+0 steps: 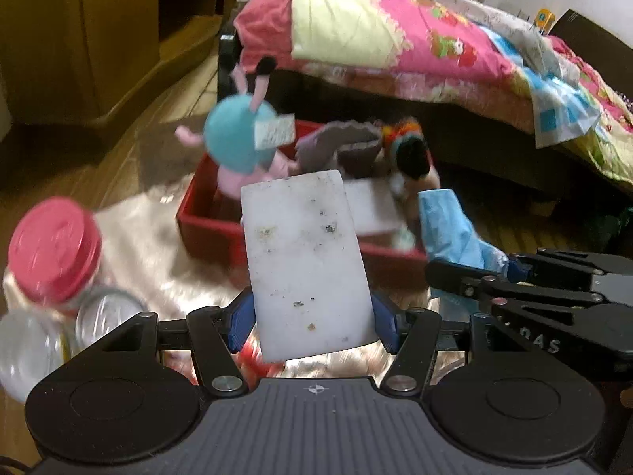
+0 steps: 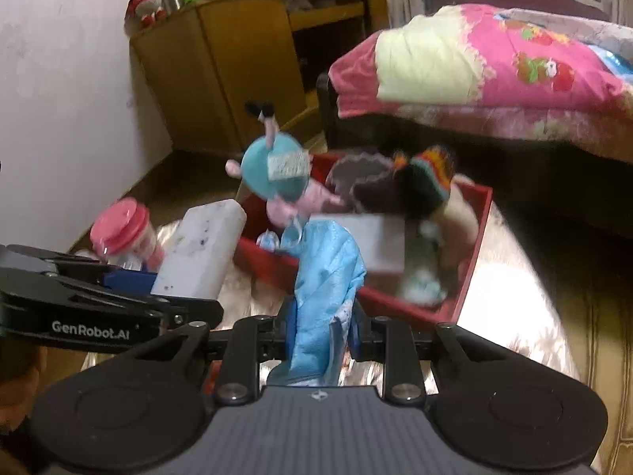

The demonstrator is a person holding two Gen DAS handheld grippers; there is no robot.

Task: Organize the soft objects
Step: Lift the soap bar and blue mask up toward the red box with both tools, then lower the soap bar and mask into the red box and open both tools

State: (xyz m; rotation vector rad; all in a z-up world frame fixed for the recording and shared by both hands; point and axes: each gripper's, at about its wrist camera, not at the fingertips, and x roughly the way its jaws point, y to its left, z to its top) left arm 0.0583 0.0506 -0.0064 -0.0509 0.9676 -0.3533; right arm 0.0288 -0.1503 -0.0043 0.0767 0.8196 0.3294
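Observation:
My left gripper (image 1: 312, 324) is shut on a white speckled sponge block (image 1: 304, 261), held just in front of a red tray (image 1: 205, 229); the block also shows in the right wrist view (image 2: 201, 249). My right gripper (image 2: 322, 328) is shut on a crumpled blue cloth (image 2: 324, 289), near the tray's front edge (image 2: 273, 265); the cloth also shows in the left wrist view (image 1: 451, 229). The tray holds a blue and pink plush toy (image 1: 237, 138), a grey felt piece (image 1: 340, 146), a colourful knitted toy (image 1: 407, 146) and a white block (image 1: 372, 206).
A pink-lidded jar (image 1: 55, 249) and clear glass jars (image 1: 107, 312) stand at the left on a shiny sheet (image 1: 150, 253). A bed with a pink quilt (image 1: 415, 39) is behind the tray. A wooden cabinet (image 2: 245, 59) stands at the back left.

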